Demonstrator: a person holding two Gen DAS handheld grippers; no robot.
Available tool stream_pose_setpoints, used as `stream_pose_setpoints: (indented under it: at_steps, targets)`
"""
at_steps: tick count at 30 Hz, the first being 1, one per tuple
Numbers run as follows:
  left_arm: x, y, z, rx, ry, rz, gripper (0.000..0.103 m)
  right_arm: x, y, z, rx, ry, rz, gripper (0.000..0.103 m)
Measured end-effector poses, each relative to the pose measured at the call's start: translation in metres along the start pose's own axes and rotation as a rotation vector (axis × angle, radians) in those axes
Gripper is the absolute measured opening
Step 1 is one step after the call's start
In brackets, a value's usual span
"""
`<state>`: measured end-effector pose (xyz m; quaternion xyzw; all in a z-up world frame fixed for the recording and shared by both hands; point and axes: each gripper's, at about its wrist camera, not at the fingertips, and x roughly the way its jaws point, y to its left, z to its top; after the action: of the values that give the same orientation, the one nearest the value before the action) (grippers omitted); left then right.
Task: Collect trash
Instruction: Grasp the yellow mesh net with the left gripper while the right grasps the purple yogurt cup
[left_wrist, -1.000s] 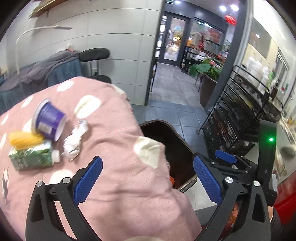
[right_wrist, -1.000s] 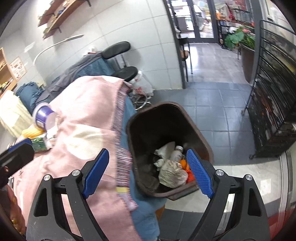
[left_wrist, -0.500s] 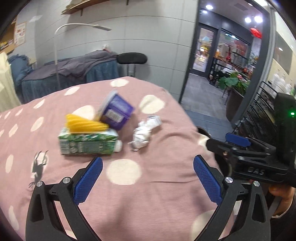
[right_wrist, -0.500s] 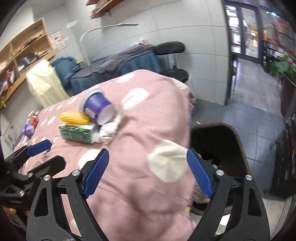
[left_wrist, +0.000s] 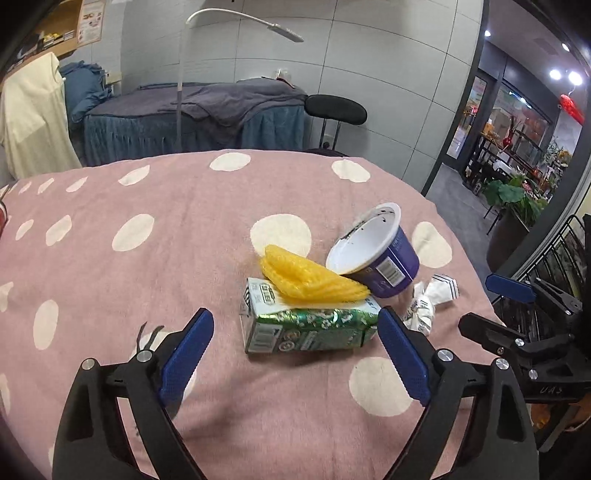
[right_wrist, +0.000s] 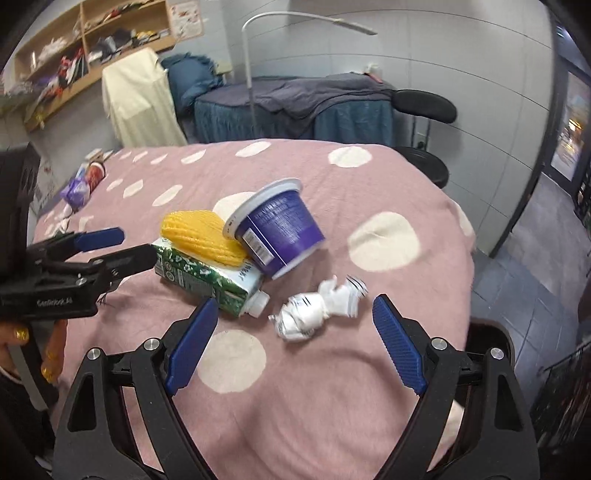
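Observation:
Trash lies together on a pink dotted blanket (left_wrist: 147, 266): a green carton (left_wrist: 310, 325) on its side, a yellow ridged piece (left_wrist: 310, 277) on top of it, a tipped purple cup (left_wrist: 376, 254) and a crumpled white wrapper (left_wrist: 424, 302). My left gripper (left_wrist: 295, 354) is open and empty, just in front of the carton. My right gripper (right_wrist: 291, 339) is open and empty, with the wrapper (right_wrist: 317, 310) just ahead between its fingers. The carton (right_wrist: 207, 273), yellow piece (right_wrist: 199, 236) and cup (right_wrist: 277, 229) lie beyond it.
A dark bin rim (right_wrist: 495, 332) shows past the blanket's right edge. Small items (right_wrist: 85, 181) lie at the blanket's far left. A blue-draped bed (left_wrist: 195, 114), a stool (left_wrist: 336, 110) and a floor lamp (left_wrist: 181, 74) stand behind. A wire rack (left_wrist: 569, 251) is at right.
Both grippers swung from the bin at the blanket's edge back over the blanket, closing in on the trash pile. Both stayed open.

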<state>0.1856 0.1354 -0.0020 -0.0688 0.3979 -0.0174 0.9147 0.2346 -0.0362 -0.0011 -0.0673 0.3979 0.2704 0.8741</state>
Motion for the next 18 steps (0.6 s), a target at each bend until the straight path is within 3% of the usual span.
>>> stream_pose_setpoints:
  at_steps: [10, 13, 14, 18]
  targets:
    - [0.052, 0.001, 0.042, 0.079, 0.135, -0.065, 0.072, 0.073, 0.013, 0.048, -0.234, 0.093, -0.083, 0.081]
    - [0.064, 0.001, 0.041, 0.092, 0.17, -0.075, 0.058, 0.087, 0.01, 0.051, -0.227, 0.12, -0.008, 0.078]
    - [0.068, 0.002, 0.041, 0.087, 0.187, -0.083, 0.049, 0.092, 0.011, 0.051, -0.229, 0.131, 0.011, 0.076]
    - [0.068, 0.001, 0.036, 0.093, 0.185, -0.098, 0.036, 0.097, 0.019, 0.049, -0.258, 0.127, 0.007, 0.074]
